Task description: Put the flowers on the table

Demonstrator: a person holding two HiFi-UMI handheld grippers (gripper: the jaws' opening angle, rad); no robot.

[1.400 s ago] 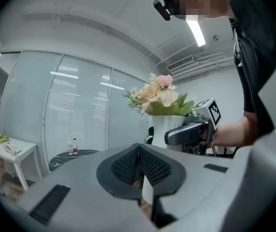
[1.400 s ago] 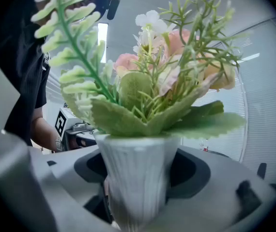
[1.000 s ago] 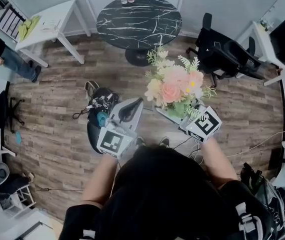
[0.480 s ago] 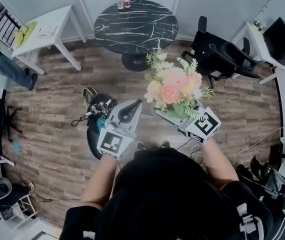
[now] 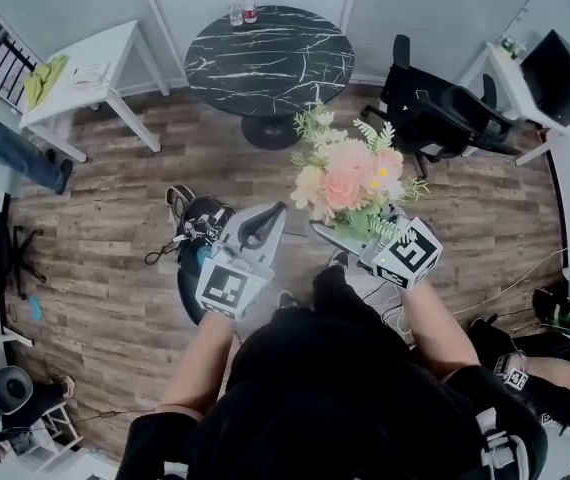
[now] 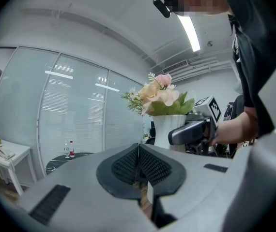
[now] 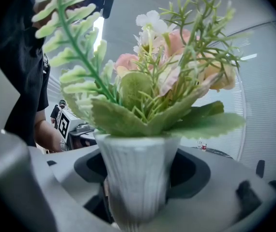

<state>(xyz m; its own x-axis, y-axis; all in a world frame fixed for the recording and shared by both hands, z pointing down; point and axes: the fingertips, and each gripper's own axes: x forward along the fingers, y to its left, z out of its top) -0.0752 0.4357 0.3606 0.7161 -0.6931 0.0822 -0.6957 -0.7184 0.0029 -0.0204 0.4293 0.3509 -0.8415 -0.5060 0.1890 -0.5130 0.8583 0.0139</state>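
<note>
A bunch of pink and cream flowers with green fronds stands in a ribbed white vase. My right gripper is shut on the vase and holds it upright above the wooden floor. In the right gripper view the vase fills the space between the jaws. My left gripper is shut and holds nothing; its ribbed pads meet. From the left gripper view the flowers and the right gripper show to the right. The round black marble table stands ahead, beyond the flowers.
Two small bottles stand on the far edge of the marble table. A white table is at the left, black office chairs at the right. A dark bag lies on the floor below my left gripper. A person's leg shows far left.
The marble table and floor have slid slightly in the head view as the person moves. Both grippers keep their hold and pose.
</note>
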